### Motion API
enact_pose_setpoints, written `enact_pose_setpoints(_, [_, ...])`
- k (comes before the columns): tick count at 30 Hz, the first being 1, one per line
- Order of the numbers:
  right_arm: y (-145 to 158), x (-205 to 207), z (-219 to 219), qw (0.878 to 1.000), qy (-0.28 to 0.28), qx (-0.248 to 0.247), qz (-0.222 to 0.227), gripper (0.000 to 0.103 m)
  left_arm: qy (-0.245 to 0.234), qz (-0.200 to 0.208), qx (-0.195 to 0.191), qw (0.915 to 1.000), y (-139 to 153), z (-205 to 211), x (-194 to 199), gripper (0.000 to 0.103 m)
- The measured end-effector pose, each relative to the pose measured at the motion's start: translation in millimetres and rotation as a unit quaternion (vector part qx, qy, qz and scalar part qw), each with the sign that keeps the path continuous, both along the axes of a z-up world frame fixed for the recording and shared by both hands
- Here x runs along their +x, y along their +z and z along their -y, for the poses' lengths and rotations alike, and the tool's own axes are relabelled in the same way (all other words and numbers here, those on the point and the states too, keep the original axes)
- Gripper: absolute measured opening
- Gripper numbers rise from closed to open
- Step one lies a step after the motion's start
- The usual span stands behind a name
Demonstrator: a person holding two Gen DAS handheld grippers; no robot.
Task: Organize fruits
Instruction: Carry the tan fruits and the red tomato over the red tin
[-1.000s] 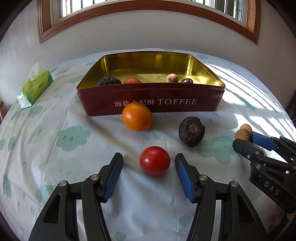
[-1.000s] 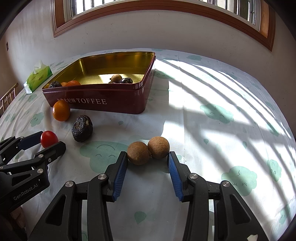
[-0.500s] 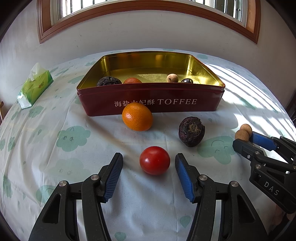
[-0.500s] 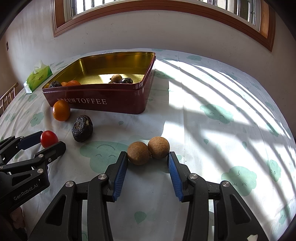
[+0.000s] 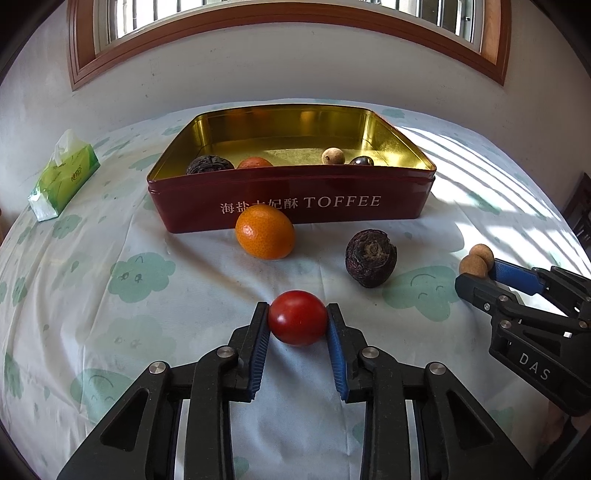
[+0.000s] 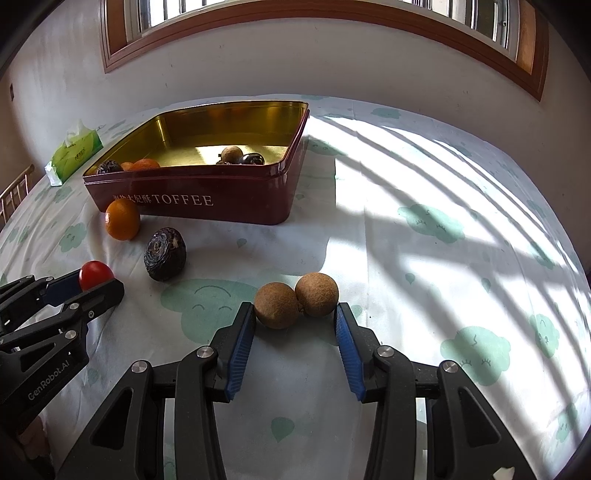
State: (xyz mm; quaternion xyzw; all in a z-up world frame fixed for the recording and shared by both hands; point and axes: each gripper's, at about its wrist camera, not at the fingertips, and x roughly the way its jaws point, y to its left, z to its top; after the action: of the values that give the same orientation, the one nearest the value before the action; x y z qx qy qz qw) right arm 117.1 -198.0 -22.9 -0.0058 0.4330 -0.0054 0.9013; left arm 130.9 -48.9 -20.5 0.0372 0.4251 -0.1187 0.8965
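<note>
The red tin's front wall [image 5: 288,188] is hiding the lower halves of the fruit inside: a dark wrinkly one [image 5: 209,165], an orange one [image 5: 255,163], a tan ball [image 5: 333,156] and a shiny dark thing [image 5: 362,161] too small to identify. The orange [image 5: 265,231] is covering part of the tin's lettering. Bottom edge is cutting off both tool bodies, and the right tool [image 5: 480,267] is running out at lower right. Window [image 5: 288,22] is getting cropped up top.
</note>
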Motion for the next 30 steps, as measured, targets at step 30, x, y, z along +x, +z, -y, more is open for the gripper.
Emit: enact_pose_setpoints(30, [25,-13,-7,1.0,0.017,0.007,0.018,0.041,0.001,0.008,-0.031,0.9995,23,-23,-13,0.031])
